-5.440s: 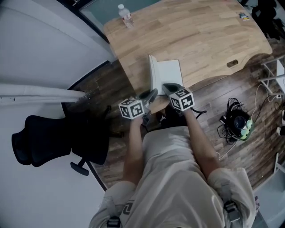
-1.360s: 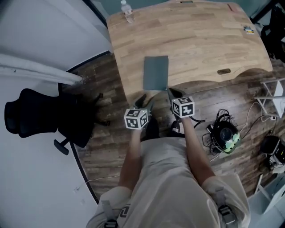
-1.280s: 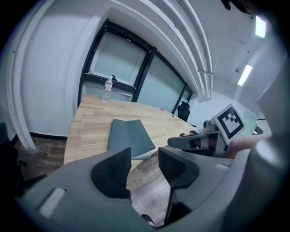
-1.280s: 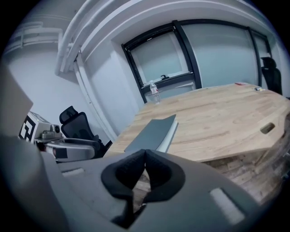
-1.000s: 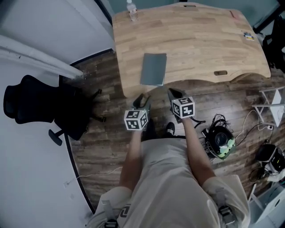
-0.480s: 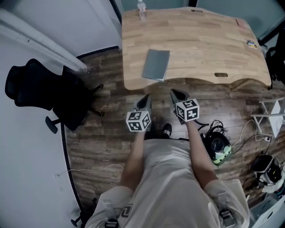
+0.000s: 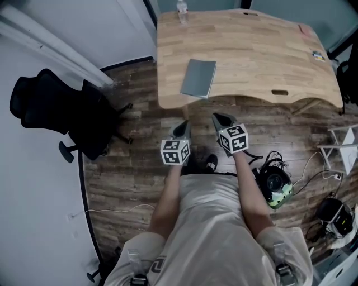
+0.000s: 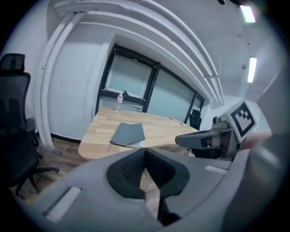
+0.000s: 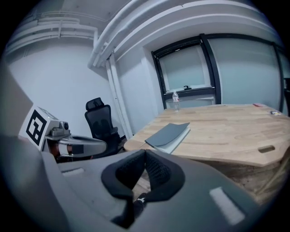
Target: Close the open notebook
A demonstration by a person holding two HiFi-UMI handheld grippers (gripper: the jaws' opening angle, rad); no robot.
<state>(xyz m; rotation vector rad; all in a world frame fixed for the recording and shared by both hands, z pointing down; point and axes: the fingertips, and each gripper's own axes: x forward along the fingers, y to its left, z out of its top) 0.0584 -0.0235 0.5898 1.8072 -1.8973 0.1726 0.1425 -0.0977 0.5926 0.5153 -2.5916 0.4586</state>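
Backed away from the table (image 7: 268, 56) since a second ago: more bare floor (image 7: 134, 167) now between its near edge and the tips of the left gripper (image 7: 182, 127) and the right gripper (image 7: 219, 118). Holding both side by side over that floor, pointing forward and somewhat down. Have just been closing the left jaws; seen now pressed together at the tips, with nothing between them. Same for the right: clenched, pads meeting, empty.

No reason to hold anything, judging by the notebook (image 7: 198, 78). Lying shut and flat, grey cover up, ahead of both claws and well apart from them, by the table's near edge toward the left-hand corner. Probably left there as needing no pinning, heavy enough in the cover to stay down. Looks like a retreat to a neutral carry, claws shut to keep them out of trouble, with the task judged complete.

Beyond the notebook, at the table's far edge, a water bottle (image 7: 181, 5). Off to the left of the left claw, an office chair (image 7: 56, 106), well clear.
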